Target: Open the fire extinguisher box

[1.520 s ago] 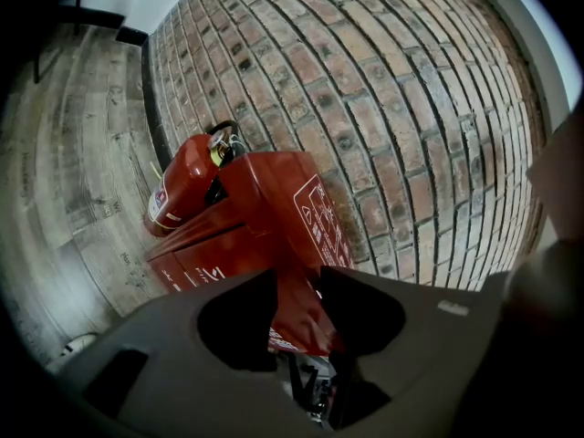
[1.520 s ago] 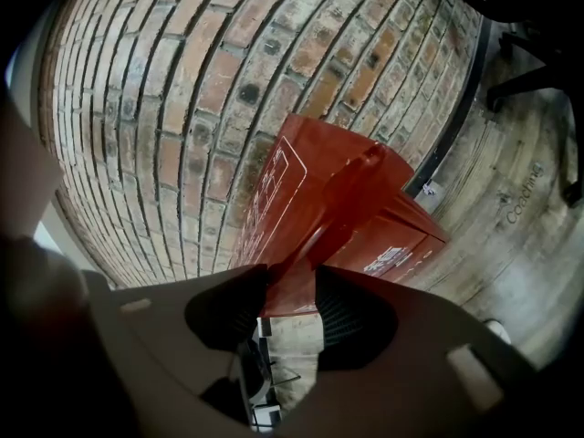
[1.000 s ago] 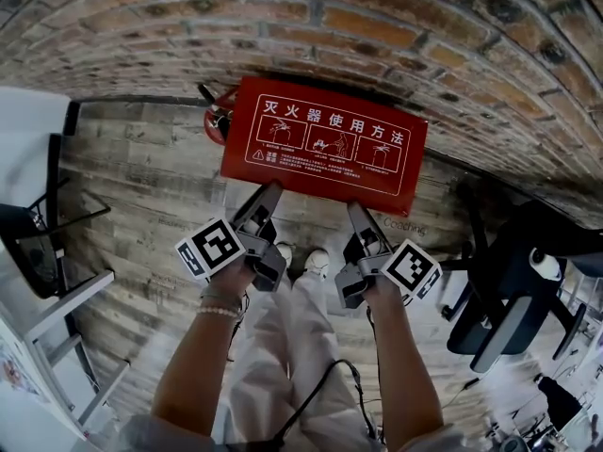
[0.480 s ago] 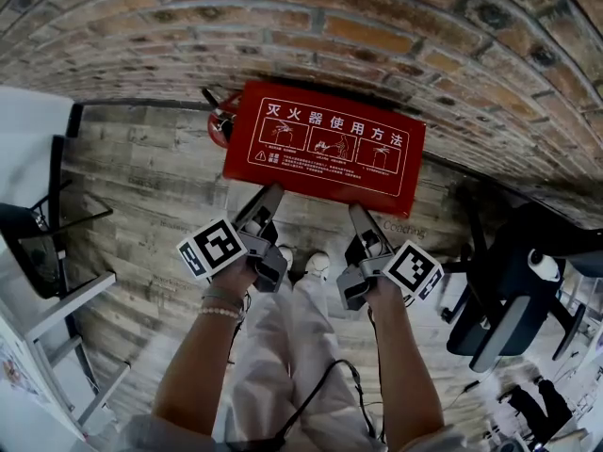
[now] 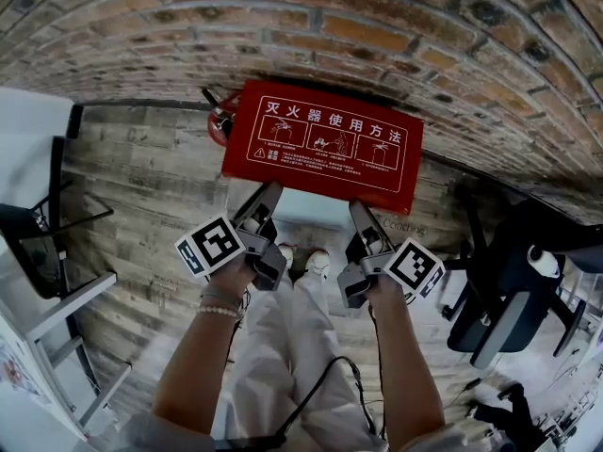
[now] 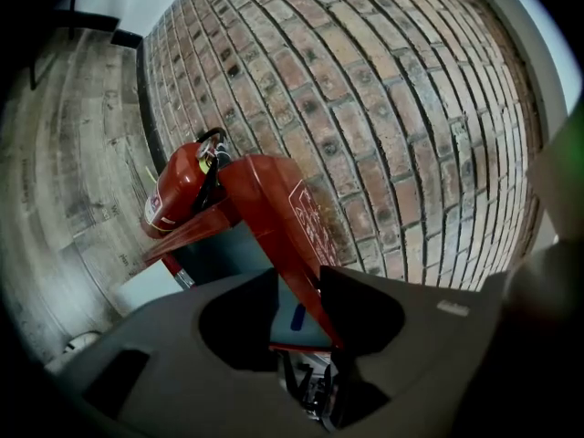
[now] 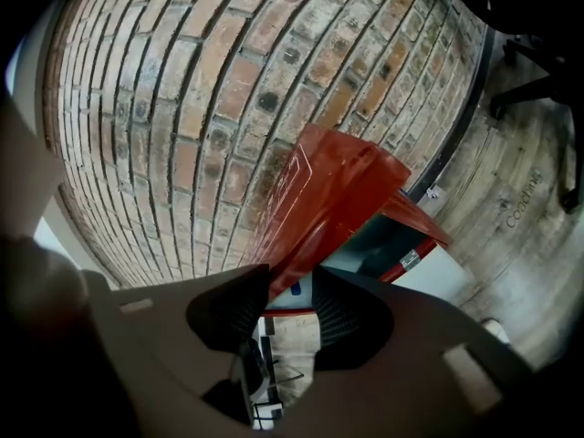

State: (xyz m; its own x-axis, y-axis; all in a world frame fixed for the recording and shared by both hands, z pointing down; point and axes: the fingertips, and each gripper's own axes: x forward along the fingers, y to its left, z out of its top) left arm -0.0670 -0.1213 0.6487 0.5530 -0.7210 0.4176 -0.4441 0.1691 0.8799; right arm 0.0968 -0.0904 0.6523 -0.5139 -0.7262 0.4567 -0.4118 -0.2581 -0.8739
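- Lifting the lid [image 5: 320,146] of the fire extinguisher box [image 6: 187,238], set on the floor [image 5: 141,177] at its far edge, against the brick wall [image 5: 377,26]; partly raised, not fully open.
- Straddling the lid's front edge with left claw [image 5: 271,192] and right claw [image 5: 359,209], jaws apart, seemingly propping rather than pinching.
- Next, probably: raising both claws evenly and tipping the lid back toward the wall.
- Hard to make out: hinge and box interior; extinguisher [image 6: 178,194] only half seen at the box's left end.
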